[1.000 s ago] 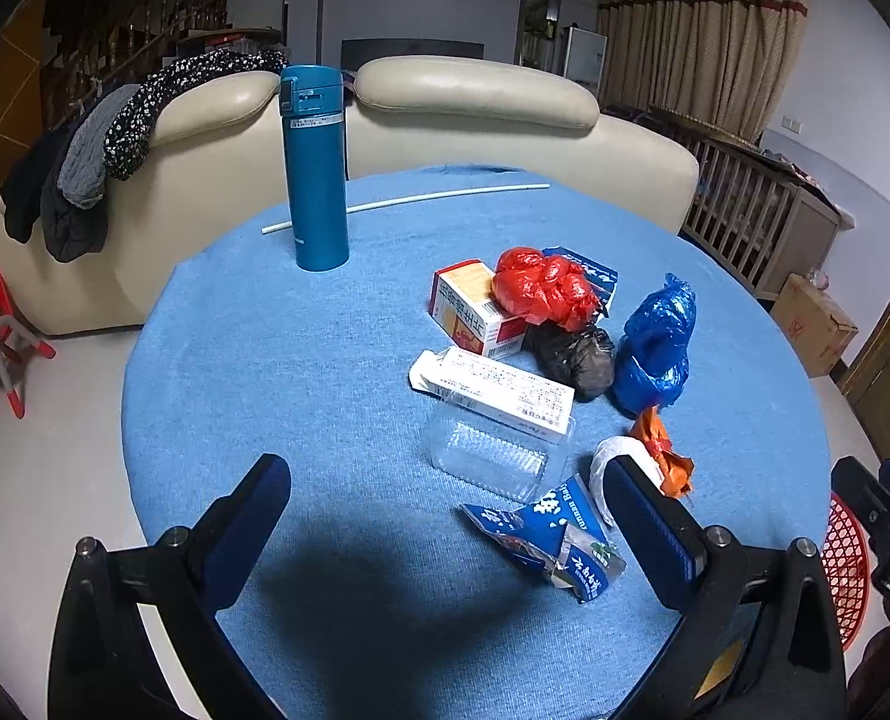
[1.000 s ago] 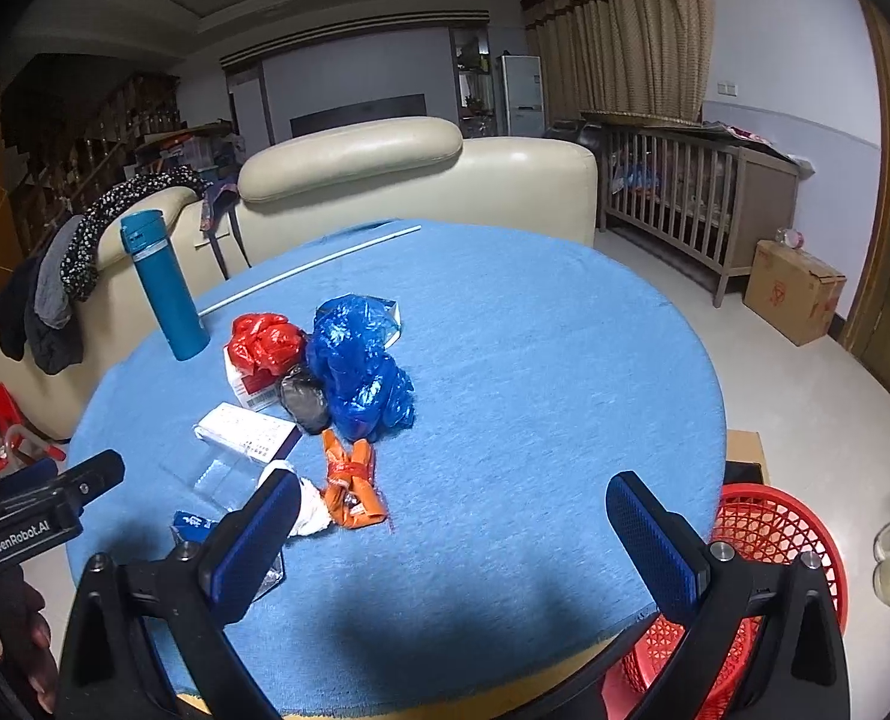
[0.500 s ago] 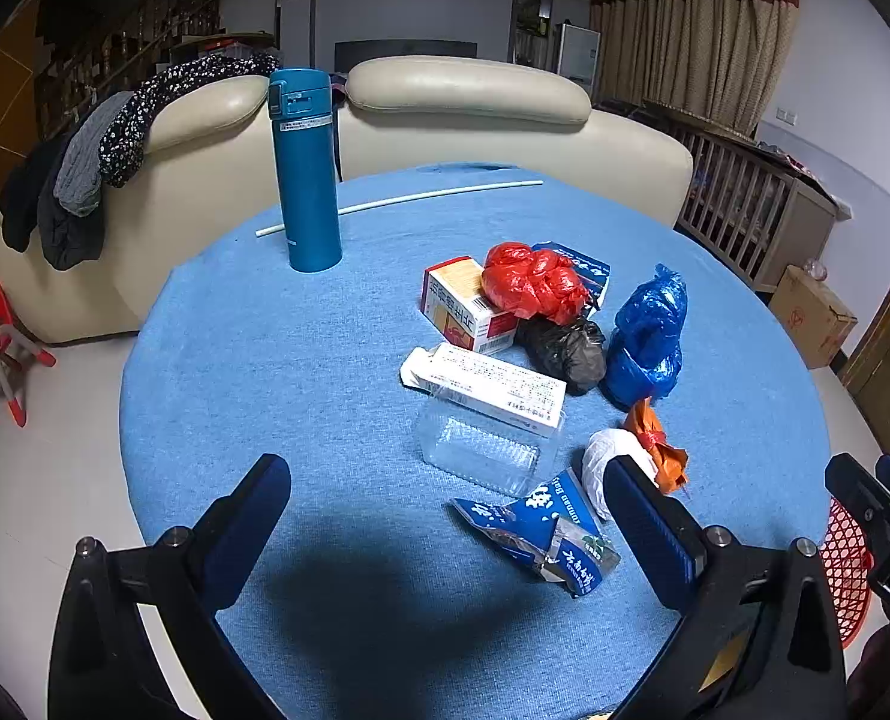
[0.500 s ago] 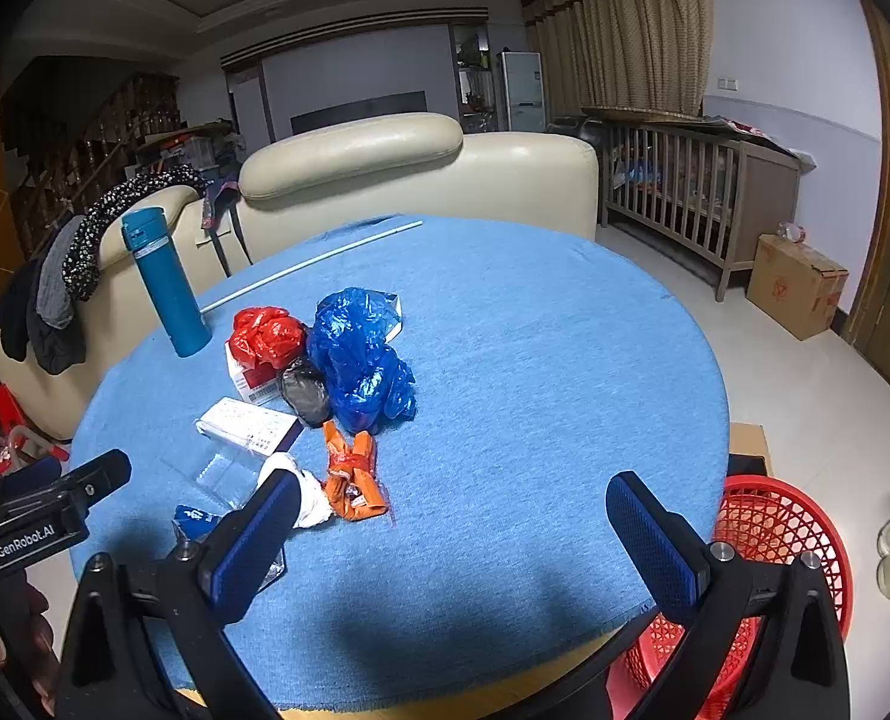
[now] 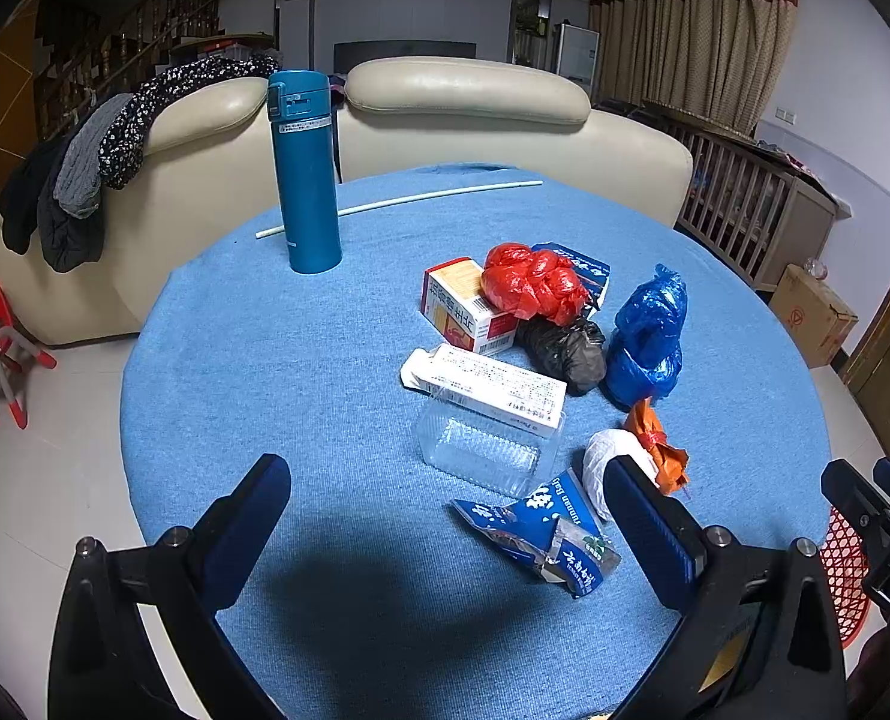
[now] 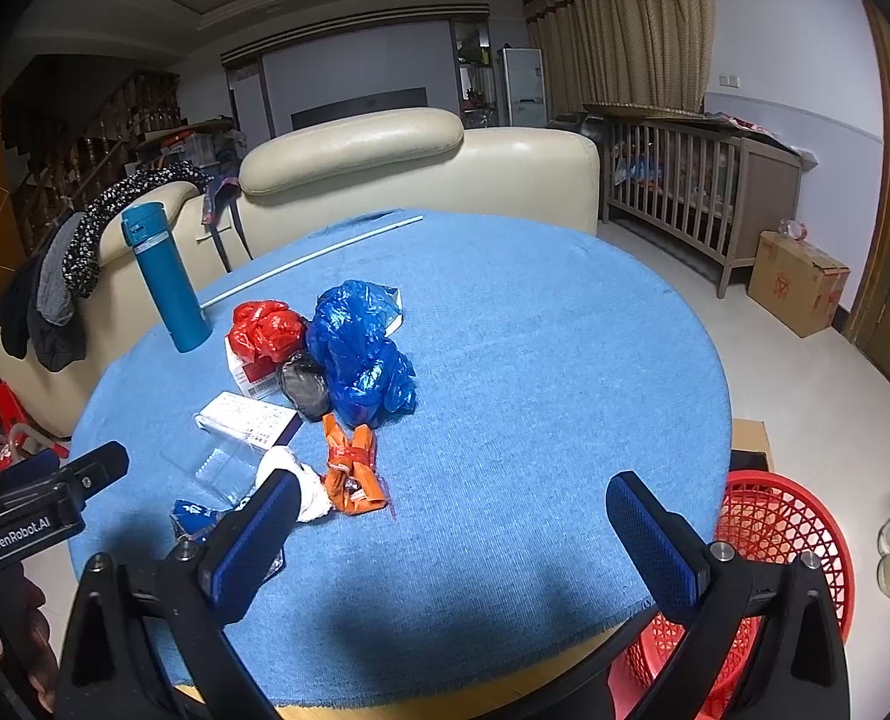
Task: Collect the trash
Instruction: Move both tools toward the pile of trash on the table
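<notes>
Trash lies in a heap on the round blue table (image 5: 325, 360): a red bag (image 5: 532, 282), a blue bag (image 5: 649, 333), a black bag (image 5: 565, 351), a red-white box (image 5: 460, 312), a long white box (image 5: 487, 387), a clear plastic tray (image 5: 481, 450), a blue wrapper (image 5: 541, 534), a white wad (image 5: 607, 462) and an orange wrapper (image 5: 655, 450). My left gripper (image 5: 445, 534) is open and empty above the near table edge, short of the heap. My right gripper (image 6: 454, 540) is open and empty, with the orange wrapper (image 6: 352, 468) and blue bag (image 6: 358, 354) ahead to its left.
A red mesh basket (image 6: 769, 546) stands on the floor at the table's right. A teal flask (image 5: 304, 174) stands upright at the table's far left, with a thin white rod (image 5: 397, 202) behind it. A cream sofa (image 5: 463, 114) is beyond the table.
Both grippers have drifted slightly; in the left wrist view the heap sits a little lower and nearer. Nothing was grasped or moved on the table.
</notes>
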Tool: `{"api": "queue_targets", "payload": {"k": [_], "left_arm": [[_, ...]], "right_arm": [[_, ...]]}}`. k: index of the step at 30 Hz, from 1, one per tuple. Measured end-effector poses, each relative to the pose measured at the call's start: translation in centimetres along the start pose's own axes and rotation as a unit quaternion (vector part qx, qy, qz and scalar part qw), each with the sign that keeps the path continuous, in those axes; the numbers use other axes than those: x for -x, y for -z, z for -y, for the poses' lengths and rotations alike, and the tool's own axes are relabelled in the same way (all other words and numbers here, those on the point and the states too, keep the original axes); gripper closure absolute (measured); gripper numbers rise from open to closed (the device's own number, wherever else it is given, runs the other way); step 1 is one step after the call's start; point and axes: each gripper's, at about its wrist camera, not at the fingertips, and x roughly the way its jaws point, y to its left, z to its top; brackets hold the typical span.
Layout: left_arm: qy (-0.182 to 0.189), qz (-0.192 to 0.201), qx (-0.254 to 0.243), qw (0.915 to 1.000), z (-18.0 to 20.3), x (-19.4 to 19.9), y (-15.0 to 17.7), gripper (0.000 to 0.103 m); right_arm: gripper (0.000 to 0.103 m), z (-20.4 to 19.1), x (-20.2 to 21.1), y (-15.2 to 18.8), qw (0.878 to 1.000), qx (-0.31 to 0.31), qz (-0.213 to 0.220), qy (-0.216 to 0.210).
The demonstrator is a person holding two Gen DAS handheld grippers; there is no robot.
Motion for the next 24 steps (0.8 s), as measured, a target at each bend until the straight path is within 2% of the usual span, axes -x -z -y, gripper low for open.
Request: {"api": "queue_targets", "payload": {"k": [18,24], "left_arm": [[0.000,-0.001,0.003,1.0000,-0.6,-0.2,0.3,0.000],[-0.014,-0.003,0.027,0.9995,-3.6,-0.7,2.1,0.000]], "right_arm": [[0.000,0.1,-0.3,0.3,1.000,0.001,-0.006,-0.001],[0.000,0.3,-1.8,1.5,0.999,0.000,-0.037,-0.028]]}}
